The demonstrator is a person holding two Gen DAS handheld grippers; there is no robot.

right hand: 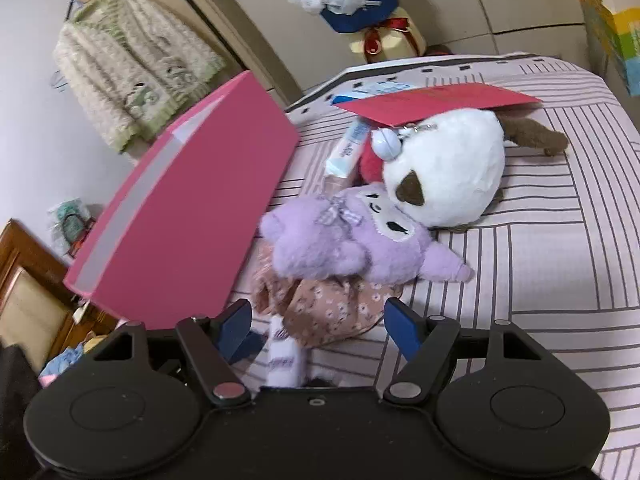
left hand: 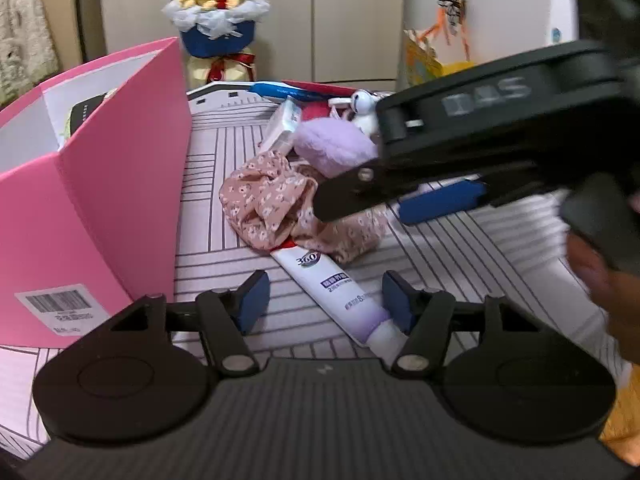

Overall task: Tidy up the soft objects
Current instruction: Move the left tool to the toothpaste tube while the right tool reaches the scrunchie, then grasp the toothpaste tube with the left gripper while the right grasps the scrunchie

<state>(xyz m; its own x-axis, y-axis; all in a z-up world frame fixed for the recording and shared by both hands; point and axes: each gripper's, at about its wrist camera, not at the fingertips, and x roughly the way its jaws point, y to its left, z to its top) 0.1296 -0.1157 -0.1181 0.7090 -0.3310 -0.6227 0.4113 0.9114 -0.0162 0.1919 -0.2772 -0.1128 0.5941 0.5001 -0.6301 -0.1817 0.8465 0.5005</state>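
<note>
Your right gripper (left hand: 384, 204) blurred and hiding most of the purple plush (left hand: 334, 146), white tube (right hand: 284, 356) largely under the floral cloth (right hand: 320, 308), pink box (left hand: 100, 200) cut off at left.

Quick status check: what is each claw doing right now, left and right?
Left claw: open, holding nothing; toothpaste tube lies between its fingers.
Right claw: open, empty, above the floral cloth.

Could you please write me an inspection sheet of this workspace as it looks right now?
Surface: striped bedspread.
Job's things: purple plush on floral cloth, white plush behind; pink box open at left.
Clutter: tube, red card, packets.
Grippers: left gripper open over the tube; right gripper open over the cloth.
Cables: nothing seen.
Surroundings: bouquet, cupboard, hanging cardigan.
</note>
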